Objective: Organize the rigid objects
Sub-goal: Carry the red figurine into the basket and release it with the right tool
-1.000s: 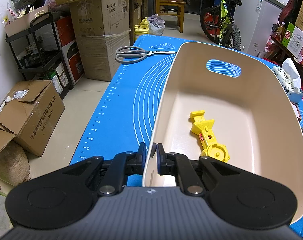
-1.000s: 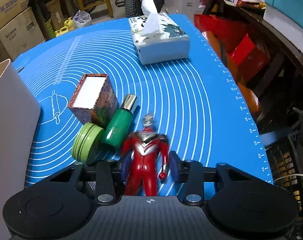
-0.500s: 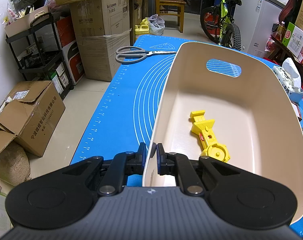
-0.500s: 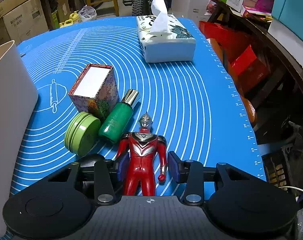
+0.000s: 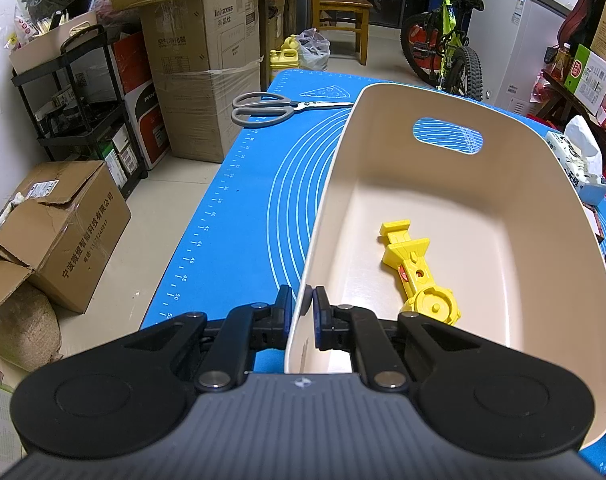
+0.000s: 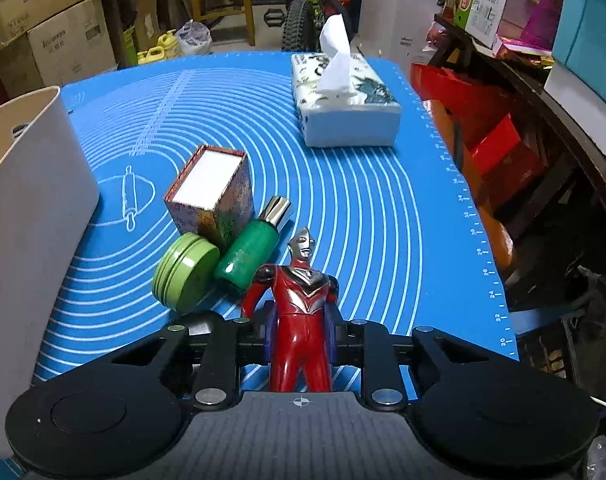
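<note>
Grey-handled scissors [image 5: 271, 107] lie far left on the blue mat [image 5: 239, 216] that covers the tabletop, well apart from everything, untouched. Next over, left gripper [image 5: 303, 304]: jaws pinched tight on near left wall of the cream bin [image 5: 543, 208], one pad outside, one inside, holding it steady. Bin holds one thing so far, a yellow toy piece [image 5: 417, 272] flat on its floor. So one item sorted, most left.

Right wrist view, left to right: bin wall at the left edge, then a cluster on the mat: green round tin [image 6: 185, 274] tilted on its edge against a patterned box [image 6: 209, 196], green bottle [image 6: 251, 252] lying on its side touching both. Just beside it, red-silver figure [image 6: 303, 304] sits between the jaws of right gripper [image 6: 301, 340]; jaws closing, pads now pressing its waist and hips. Looks like the pick step, lift and carry to bin not yet done. Tissue box [image 6: 345, 112] far back, likely not part of the sort. Left to go by my read: figure, tin, bottle, box, scissors.
</note>
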`<state>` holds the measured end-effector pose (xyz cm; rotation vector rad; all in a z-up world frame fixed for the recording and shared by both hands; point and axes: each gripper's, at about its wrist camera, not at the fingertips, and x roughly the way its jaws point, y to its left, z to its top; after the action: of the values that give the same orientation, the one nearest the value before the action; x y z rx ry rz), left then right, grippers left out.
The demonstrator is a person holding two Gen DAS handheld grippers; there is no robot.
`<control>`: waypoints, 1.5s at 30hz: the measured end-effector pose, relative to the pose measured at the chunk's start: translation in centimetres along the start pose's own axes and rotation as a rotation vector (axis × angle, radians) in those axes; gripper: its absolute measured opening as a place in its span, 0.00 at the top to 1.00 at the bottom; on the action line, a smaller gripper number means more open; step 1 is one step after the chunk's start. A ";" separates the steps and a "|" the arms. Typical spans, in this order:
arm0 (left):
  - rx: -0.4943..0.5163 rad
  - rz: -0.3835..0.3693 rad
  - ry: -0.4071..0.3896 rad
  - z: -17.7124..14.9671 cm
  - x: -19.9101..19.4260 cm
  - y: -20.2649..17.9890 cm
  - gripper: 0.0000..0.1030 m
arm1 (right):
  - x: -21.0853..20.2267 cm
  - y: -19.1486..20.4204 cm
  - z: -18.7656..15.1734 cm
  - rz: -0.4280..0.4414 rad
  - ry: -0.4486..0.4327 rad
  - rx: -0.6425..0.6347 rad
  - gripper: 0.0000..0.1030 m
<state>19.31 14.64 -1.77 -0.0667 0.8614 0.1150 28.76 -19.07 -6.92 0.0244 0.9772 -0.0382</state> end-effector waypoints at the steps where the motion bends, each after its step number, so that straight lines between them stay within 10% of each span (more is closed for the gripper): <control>1: -0.001 0.000 0.000 0.0 0.0 0.0 0.88 | -0.3 -0.1 0.1 0.004 -0.010 0.006 0.68; 29: -0.005 0.001 0.003 0.1 -0.1 0.1 0.88 | -13.4 10.0 3.2 0.252 -0.405 -0.043 0.68; 45: -0.006 0.003 0.003 0.1 0.0 0.0 0.88 | -10.6 22.9 1.4 0.344 -0.269 -0.304 0.68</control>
<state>19.39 14.69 -1.75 -0.0714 0.8645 0.1207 25.03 3.93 2.75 -0.0902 0.6910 0.4139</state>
